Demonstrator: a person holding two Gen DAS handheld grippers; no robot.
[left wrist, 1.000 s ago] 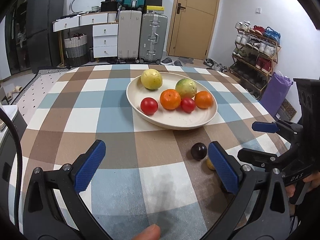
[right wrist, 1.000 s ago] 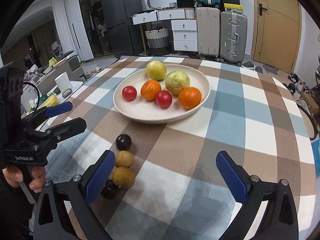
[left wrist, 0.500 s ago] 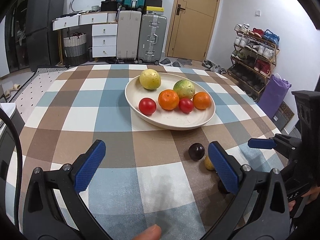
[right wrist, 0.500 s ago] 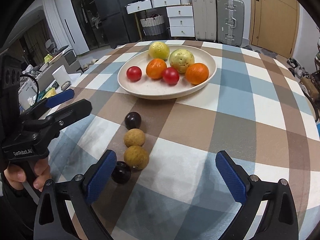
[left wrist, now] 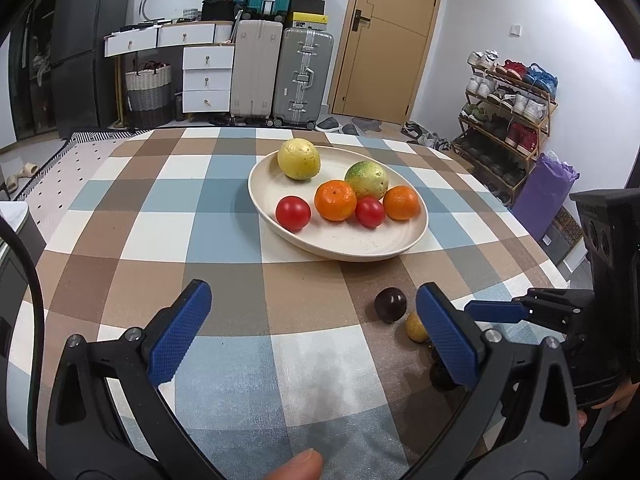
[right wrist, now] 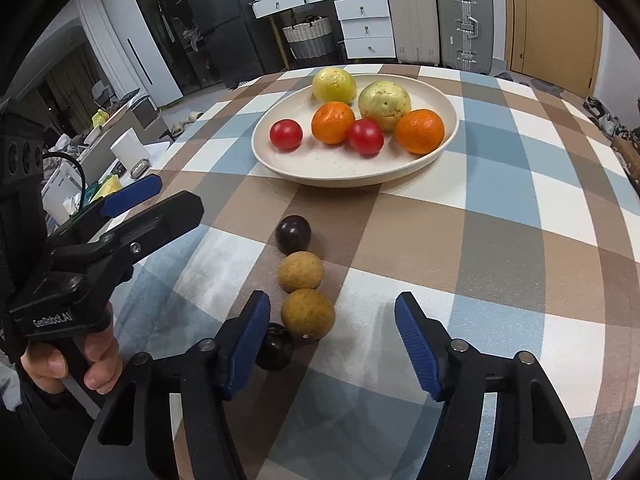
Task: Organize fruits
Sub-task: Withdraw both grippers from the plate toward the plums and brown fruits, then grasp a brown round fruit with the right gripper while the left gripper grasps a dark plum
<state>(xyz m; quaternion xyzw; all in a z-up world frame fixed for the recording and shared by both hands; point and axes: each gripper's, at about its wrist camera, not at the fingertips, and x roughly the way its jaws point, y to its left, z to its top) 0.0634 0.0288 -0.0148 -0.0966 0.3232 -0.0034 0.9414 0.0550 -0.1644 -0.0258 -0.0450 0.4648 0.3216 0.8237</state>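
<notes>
Lowered and narrowed since a moment ago, the right gripper [right wrist: 332,340] now brackets the nearest brown fruit [right wrist: 308,313].

That fruit sits on the checked tablecloth [right wrist: 500,232] between the half-spread blue pads [right wrist: 416,344], touching neither; a dark plum [right wrist: 276,346] lies against the left pad. Beyond it, in a row, lie a second brown fruit [right wrist: 300,272] and another dark plum [right wrist: 293,233], short of the cream plate [right wrist: 332,168] holding oranges, tomatoes and guavas. The left gripper [left wrist: 312,332] hovers beside, jaws spread wide and empty.
</notes>
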